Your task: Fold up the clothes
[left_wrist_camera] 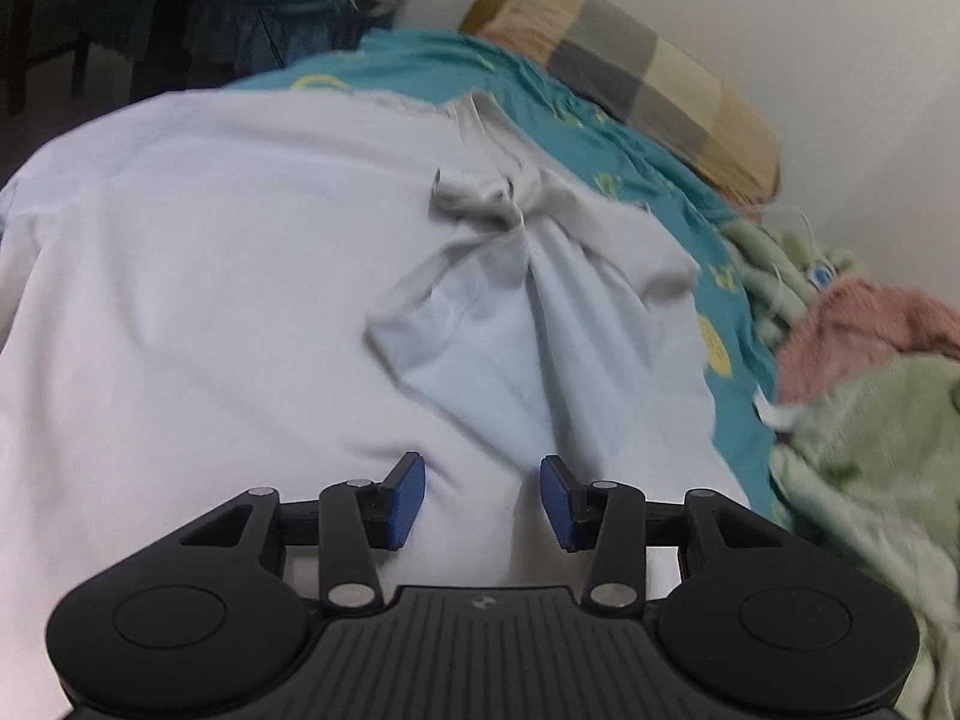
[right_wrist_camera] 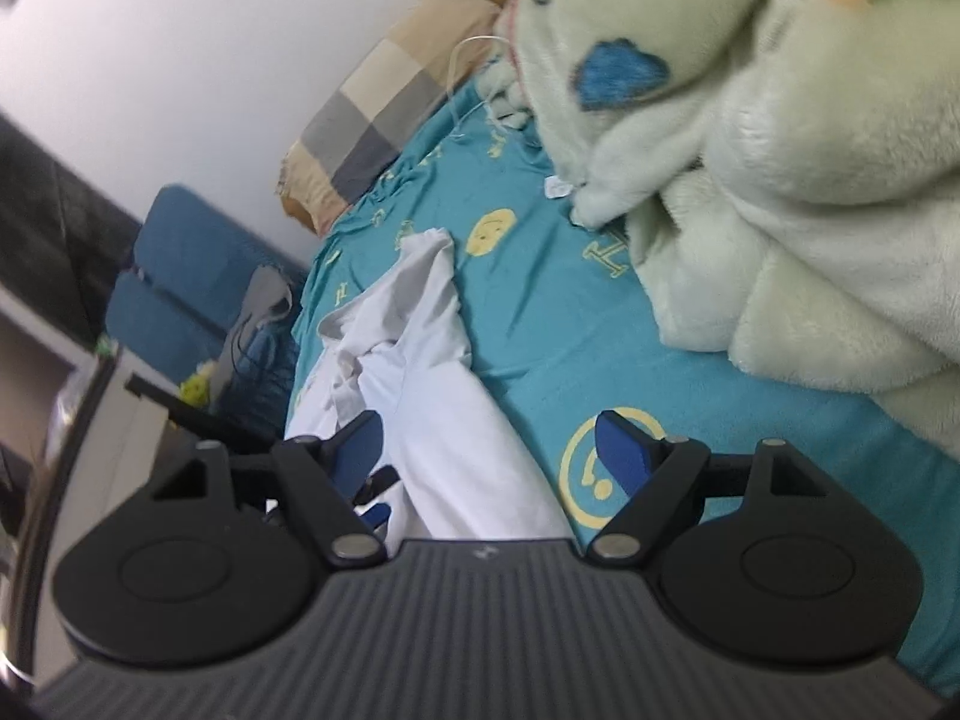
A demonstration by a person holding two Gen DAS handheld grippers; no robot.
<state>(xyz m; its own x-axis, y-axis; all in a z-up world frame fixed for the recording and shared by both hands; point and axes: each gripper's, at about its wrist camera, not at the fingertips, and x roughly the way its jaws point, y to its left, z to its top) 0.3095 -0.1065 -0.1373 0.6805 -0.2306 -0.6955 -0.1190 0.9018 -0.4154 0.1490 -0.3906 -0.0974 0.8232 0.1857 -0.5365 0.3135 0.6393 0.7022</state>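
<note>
A white shirt (left_wrist_camera: 240,300) lies spread on the teal bedsheet (left_wrist_camera: 660,192), with a bunched, creased sleeve or collar area (left_wrist_camera: 510,240) toward the far right. My left gripper (left_wrist_camera: 483,501) is open just above the shirt's near part, with nothing between its blue pads. In the right wrist view the same white shirt (right_wrist_camera: 432,372) runs from the near centre to the far left on the teal sheet (right_wrist_camera: 570,312). My right gripper (right_wrist_camera: 489,459) is open above the shirt's right edge, empty.
A checked pillow (left_wrist_camera: 630,66) lies at the head of the bed by the wall. A pale green fleece blanket (right_wrist_camera: 750,150) and a pink fleece item (left_wrist_camera: 870,330) are heaped on the right. A blue chair (right_wrist_camera: 192,276) stands left of the bed.
</note>
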